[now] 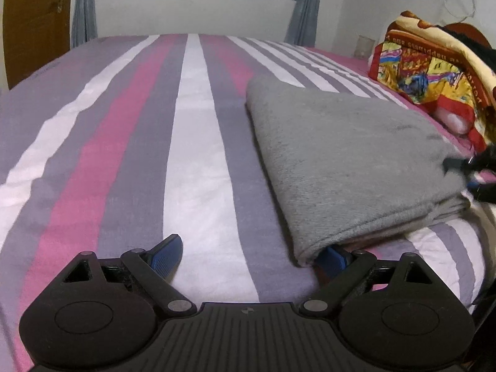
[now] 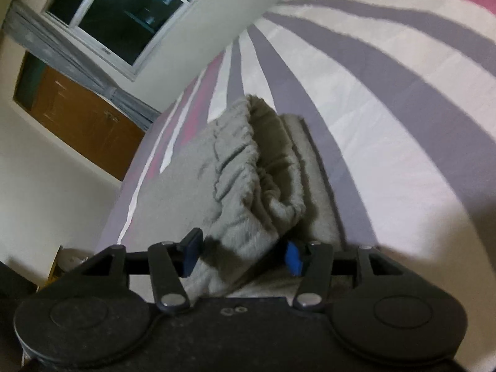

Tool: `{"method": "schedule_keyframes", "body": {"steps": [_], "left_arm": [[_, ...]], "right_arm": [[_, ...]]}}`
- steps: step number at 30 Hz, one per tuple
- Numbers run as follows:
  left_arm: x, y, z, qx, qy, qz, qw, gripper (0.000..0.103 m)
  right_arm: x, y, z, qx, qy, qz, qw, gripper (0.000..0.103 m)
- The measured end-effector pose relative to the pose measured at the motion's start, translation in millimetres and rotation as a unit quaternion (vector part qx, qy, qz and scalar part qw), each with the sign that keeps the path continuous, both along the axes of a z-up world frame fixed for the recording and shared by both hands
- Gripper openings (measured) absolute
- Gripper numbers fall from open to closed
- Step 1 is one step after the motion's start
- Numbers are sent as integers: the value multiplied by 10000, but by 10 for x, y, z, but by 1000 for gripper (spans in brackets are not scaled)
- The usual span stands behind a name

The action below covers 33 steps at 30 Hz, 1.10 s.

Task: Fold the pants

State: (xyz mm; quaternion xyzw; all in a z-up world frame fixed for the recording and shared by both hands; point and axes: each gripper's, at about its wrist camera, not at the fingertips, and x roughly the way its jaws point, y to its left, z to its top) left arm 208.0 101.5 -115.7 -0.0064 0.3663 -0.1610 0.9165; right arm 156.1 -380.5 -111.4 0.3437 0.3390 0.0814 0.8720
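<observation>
Pants (image 1: 350, 161) lie folded on the striped bed (image 1: 130, 142), waistband bunched between right tongs (image 2: 245, 255).

The left claw (image 1: 251, 255) stands spread wide and angled downward, while the right claw (image 2: 243, 255) is partly closed.

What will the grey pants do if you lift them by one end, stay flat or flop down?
Probably flop. The grey pants look soft and fuzzy, and their bunched end between the right gripper fingers already sags in wrinkles. The folded layers would likely slide apart when lifted. They seem thick, so perhaps a little heavy for cloth.
</observation>
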Motion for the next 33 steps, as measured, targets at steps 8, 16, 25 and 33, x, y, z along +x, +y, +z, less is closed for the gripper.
{"method": "schedule_keyframes", "body": {"steps": [8, 16, 25, 33], "left_arm": [[12, -67, -7, 172, 36, -45, 9998, 92], [-171, 219, 219, -520, 254, -747, 9955, 92], [711, 420, -127, -2902, 1211, -272, 9489, 75], [1097, 219, -602, -3758, 1850, -925, 9033, 69]], "right_arm": [[18, -159, -174, 173, 239, -126, 9995, 33], [-170, -414, 92, 186, -209, 89, 9996, 66], [203, -962, -80, 477, 272, 432, 9976, 69], [301, -1057, -288, 1543, 107, 976, 9831, 72]]}}
